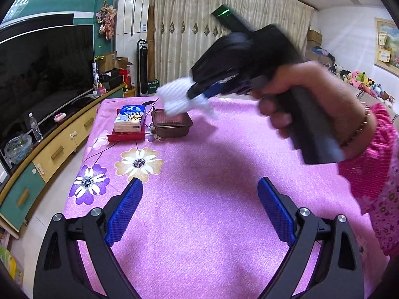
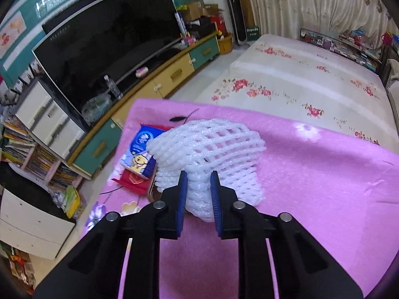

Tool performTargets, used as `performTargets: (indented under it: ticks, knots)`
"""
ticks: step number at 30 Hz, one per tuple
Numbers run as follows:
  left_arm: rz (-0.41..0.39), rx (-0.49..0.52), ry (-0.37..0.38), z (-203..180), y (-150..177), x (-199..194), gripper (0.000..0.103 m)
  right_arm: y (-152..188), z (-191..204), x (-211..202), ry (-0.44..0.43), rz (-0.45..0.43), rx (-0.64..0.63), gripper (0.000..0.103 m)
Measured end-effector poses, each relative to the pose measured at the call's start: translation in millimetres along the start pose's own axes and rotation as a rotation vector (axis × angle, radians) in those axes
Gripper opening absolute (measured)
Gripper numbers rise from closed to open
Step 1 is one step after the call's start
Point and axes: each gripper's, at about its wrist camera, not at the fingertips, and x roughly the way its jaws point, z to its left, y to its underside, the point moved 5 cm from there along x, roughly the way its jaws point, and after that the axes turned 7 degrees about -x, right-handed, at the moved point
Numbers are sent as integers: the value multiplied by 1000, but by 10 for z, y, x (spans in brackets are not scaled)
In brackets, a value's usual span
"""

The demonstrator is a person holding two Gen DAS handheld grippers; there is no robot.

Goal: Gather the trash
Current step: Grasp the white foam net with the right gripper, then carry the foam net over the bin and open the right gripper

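Living room, TV wall to the left, curtains at the back. Work surface is a counter (image 1: 199, 174) under a pink flowered cloth.

Nearest me: left hand-held gripper (image 1: 199, 211), its blue pads spread wide, nothing between them, hovering over bare cloth. I judge it is parked here to stay out of the other arm's way.

Next out: right hand-held gripper (image 2: 198, 191), closed down on a white foam fruit net (image 2: 212, 149). The net is pinched at its lower edge and fans out beyond the fingertips. In the left wrist view it hangs in the air just above a brown plastic tray (image 1: 172, 123), not touching it as far as I can tell; that view is motion-blurred. The operator's hand (image 1: 311, 104) grips the handle.

My reading: the tray serves as the trash bin, and the net is carried over it for release. The grip near the edge lets the bulk dangle free, which should help it drop cleanly. It is light and springy, so it may bounce or cling to a pad.

Beside the tray: a tissue pack (image 1: 131, 119), blue top, cartoon figure, stacked on a flat red box (image 1: 127, 137). Its print is too small to read.

Farther: a white floral bed (image 2: 299, 87) past the counter, a dark TV (image 1: 45, 69), a water bottle (image 1: 35, 127) on the cabinet. No other lettering is legible.
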Motion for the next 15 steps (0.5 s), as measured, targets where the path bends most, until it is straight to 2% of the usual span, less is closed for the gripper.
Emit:
performTargets:
  ticks: [4, 8, 12, 15]
  knots:
    - [-4, 14, 1, -36, 13, -1, 92, 91, -95, -444, -1, -63, 7, 18]
    - [2, 17, 6, -51, 26, 7, 92, 360, -313, -934, 40, -124, 15, 18]
    - [29, 11, 26, -76, 52, 46, 92, 835, -794, -1456, 138, -166, 78, 18]
    - [37, 27, 22, -116, 55, 63, 92, 1329, -1308, -1859, 256, -186, 161, 18]
